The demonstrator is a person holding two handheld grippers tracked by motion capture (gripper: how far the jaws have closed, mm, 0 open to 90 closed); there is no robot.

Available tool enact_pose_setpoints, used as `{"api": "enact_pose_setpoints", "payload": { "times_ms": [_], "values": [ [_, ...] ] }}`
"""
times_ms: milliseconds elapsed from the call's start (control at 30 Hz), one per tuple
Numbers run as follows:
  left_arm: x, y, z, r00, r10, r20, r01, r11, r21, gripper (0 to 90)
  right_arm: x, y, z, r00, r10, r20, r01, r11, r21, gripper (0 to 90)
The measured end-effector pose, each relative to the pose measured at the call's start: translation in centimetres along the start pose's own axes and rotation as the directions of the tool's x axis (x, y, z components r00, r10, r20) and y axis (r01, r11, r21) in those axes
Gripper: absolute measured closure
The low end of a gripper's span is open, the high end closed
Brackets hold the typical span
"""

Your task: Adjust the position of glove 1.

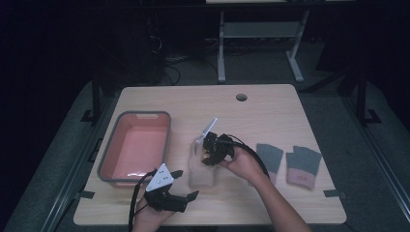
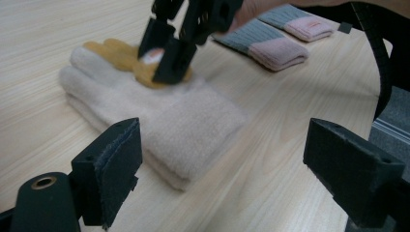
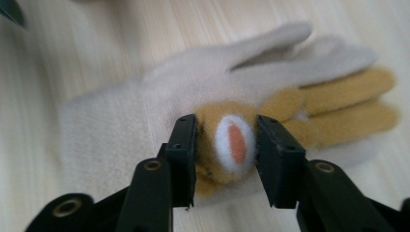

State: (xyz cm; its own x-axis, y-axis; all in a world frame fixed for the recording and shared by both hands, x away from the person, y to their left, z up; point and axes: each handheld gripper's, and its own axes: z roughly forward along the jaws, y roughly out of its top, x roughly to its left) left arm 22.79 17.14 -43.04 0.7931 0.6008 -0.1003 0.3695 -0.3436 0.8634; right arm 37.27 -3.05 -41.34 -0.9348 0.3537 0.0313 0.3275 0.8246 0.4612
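Left to right: pink basin [image 1: 135, 145] waits at the table's left, my left gripper [image 1: 180, 192] hangs spread near the front edge, my right gripper [image 3: 226, 159] pinches the mustard glove [image 3: 309, 104] atop the cream glove [image 2: 159, 121] mid-table, probably to lift it off, grey-pink gloves [image 1: 287, 162] lie right.

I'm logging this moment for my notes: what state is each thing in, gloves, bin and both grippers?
Cream glove: flat on the table, a mustard animal patch on top.
Mustard patch: pinched between the right gripper's jaws.
Right gripper: shut on the patch.
Left gripper: open, holding nothing, short of the glove.
Grey-and-pink gloves: flat, side by side, untouched.
Bin: upright, empty.
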Motion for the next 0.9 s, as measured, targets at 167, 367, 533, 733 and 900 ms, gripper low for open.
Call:
{"api": "enact_pose_setpoints", "payload": {
  "times_ms": [167,367,533,733,900],
  "values": [
    [0.0,0.0,0.1,1.0000,-0.007,-0.002,0.007,1.0000,0.000,13.7,-0.1,-0.2,-0.2,0.9992,0.040,0.001,-0.040,0.999,-0.033,42.5],
    [-0.1,0.0,0.1,1.0000,-0.005,-0.006,0.005,1.0000,0.000,13.7,0.5,0.9,-0.7,0.9998,-0.001,0.019,0.002,0.998,-0.064,42.1],
    [0.0,0.0,0.1,1.0000,-0.002,-0.006,0.002,1.0000,0.001,13.7,0.7,1.9,0.5,1.0000,-0.006,-0.003,0.006,0.999,-0.054,44.5],
    [-0.1,0.0,0.0,1.0000,-0.006,0.001,0.006,1.0000,0.002,13.7,1.0,2.9,1.8,0.9997,-0.019,-0.013,0.019,0.999,-0.033,44.9],
    [-0.1,0.0,0.1,1.0000,0.000,-0.001,0.000,0.9999,0.010,13.7,0.9,2.9,2.8,0.9998,-0.013,-0.018,0.014,1.000,0.012,46.0]
  ]
}}
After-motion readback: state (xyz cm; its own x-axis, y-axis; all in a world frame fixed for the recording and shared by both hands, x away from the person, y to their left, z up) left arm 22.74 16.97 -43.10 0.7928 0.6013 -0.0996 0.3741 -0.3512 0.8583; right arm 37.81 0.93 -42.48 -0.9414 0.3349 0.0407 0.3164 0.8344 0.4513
